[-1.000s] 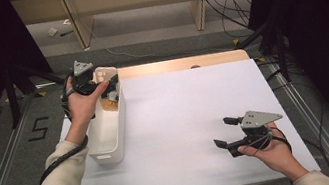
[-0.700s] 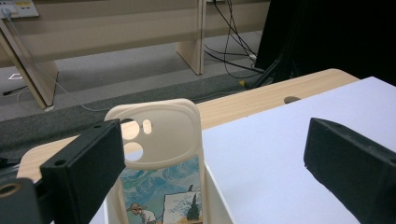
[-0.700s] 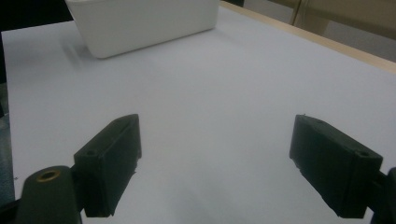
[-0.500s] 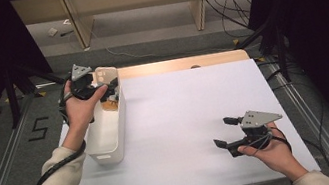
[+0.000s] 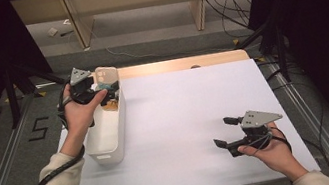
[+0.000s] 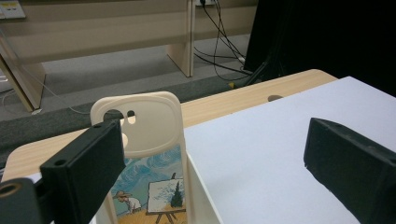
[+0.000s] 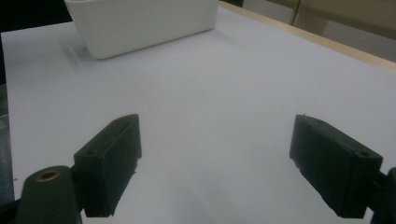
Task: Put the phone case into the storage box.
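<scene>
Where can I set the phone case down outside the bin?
The white sheet is bare between the white bin and the right gripper, up to the wooden table edge. It is crowded at the bin's far end, where the phone case stands by the left gripper.

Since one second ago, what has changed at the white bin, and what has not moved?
The left tool shifted slightly toward the far end of the white bin, where the phone case stands upright; its jaws are open around the case without gripping it. The right tool stayed open above the white sheet, and the bin kept its place.
</scene>
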### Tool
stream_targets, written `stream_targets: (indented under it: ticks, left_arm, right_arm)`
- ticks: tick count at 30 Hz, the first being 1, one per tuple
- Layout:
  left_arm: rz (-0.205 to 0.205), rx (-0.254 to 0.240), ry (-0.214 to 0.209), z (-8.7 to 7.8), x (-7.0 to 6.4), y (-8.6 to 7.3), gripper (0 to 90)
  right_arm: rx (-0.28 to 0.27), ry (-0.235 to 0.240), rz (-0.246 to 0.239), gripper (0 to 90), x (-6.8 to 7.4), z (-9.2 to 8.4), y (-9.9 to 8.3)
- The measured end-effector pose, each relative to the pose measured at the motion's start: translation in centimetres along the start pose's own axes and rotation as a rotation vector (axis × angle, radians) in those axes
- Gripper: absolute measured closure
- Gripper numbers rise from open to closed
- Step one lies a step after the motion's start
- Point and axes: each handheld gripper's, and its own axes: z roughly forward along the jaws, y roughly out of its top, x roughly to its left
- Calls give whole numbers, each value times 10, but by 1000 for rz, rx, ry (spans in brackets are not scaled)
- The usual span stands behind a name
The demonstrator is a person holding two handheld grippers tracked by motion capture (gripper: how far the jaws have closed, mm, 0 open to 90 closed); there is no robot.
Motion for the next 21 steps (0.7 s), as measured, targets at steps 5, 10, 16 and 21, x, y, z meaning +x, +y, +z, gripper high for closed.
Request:
stream_targets:
  ticks: [5,10,16,21]
  left_arm:
    - [10,-1,-3,-3,-2,-2,49]
    - [14,0,-6,-6,-4,-5,49]
    - [16,-1,-15,-10,-5,-7,49]
    - [22,1,-20,-14,-5,-8,49]
  right_arm:
    - [1,0,0,177,0,0,0]
    - [2,0,-2,177,0,0,0]
    - [2,-1,-1,177,0,0,0]
    - [2,-1,-3,177,0,0,0]
